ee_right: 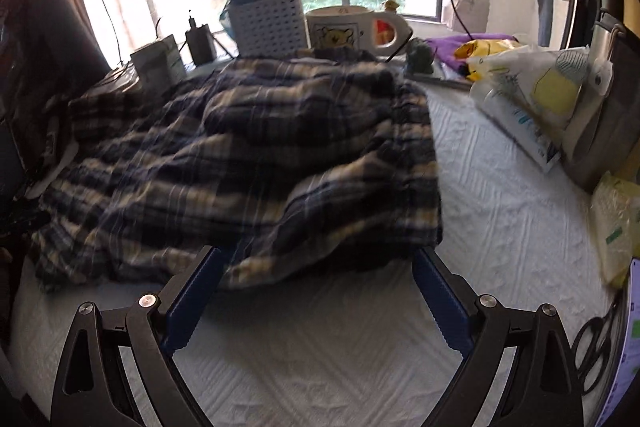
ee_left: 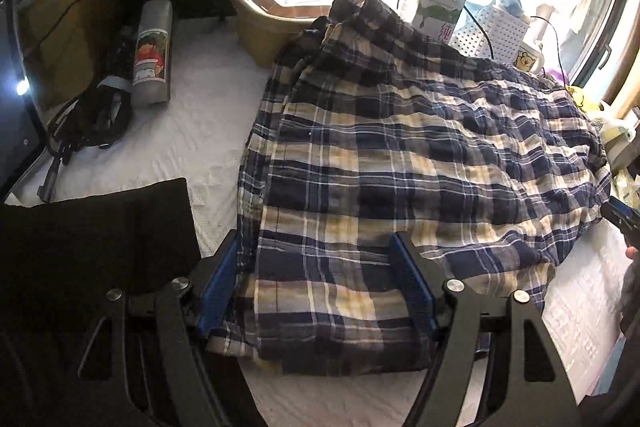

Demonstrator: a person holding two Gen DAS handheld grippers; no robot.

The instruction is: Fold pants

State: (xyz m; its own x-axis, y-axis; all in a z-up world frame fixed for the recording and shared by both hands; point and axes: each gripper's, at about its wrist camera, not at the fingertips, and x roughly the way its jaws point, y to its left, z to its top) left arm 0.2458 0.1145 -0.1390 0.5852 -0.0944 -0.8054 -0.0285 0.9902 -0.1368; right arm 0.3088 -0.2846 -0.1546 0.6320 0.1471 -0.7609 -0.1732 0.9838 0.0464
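While your left gripper [ee_left: 316, 287] sits low with its blue pads spread apart on either side of the near end of the plaid pants [ee_left: 420, 155], nothing is pinched yet: cloth lies between the pads, but they do not look pressed against it. The pants lie in a rumpled heap across the middle of the white-covered table [ee_left: 192, 131], with their far end riding up against the tan tub [ee_left: 264, 23] and the milk carton [ee_left: 438, 13] by the window. Your right gripper [ee_right: 316, 295] is also spread wide, hanging just short of the near hem, with bare cover between its pads (that view is blurred, so I cannot tell whether a pad touches cloth). The main risk, as I judge it, is closing the left gripper on only the top layer; the stack there looks several layers thick, and a shallow bite would peel one layer off and undo the fold. A second risk is dragging: the far end touches or overlaps the clutter at the back, so a hard pull or lift could tip the carton or catch one of the black cables [ee_left: 478, 27] running over there. On the right side, the plastic bag [ee_right: 532, 95] and the scissors [ee_right: 596, 347] lie close to your sweep path, so a wide swing could knock them. Uneven lifting between the two sides would also skew the fold line.
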